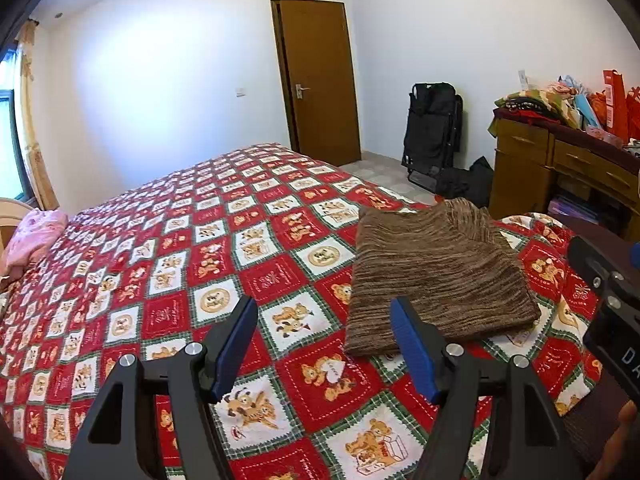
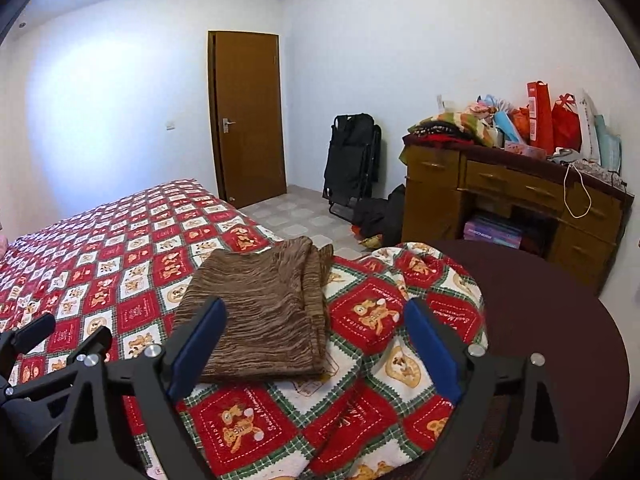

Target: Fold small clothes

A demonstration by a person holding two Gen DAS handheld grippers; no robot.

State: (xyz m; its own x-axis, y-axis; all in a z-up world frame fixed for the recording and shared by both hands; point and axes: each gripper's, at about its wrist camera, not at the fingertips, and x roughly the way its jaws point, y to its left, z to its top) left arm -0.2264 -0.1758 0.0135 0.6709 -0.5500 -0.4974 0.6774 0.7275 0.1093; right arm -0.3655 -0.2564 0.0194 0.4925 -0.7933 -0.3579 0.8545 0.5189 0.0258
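A brown striped knit garment [image 1: 436, 272] lies folded into a rectangle on the red, white and green bear-print bedspread [image 1: 200, 248]. It also shows in the right wrist view [image 2: 260, 316]. My left gripper [image 1: 324, 312] is open and empty, held above the bedspread just left of the garment's near corner. My right gripper [image 2: 316, 316] is open and empty, above the garment's near right edge. The left gripper's body [image 2: 36, 360] shows at the left of the right wrist view. A pink garment [image 1: 36, 236] lies at the bed's far left.
A brown door [image 1: 320, 84] stands in the far wall. A black folded chair [image 1: 434, 128] leans on the wall. A wooden desk [image 2: 516, 200] piled with clothes and bags stands right of the bed. A dark round surface [image 2: 552, 320] lies at the bed's near right corner.
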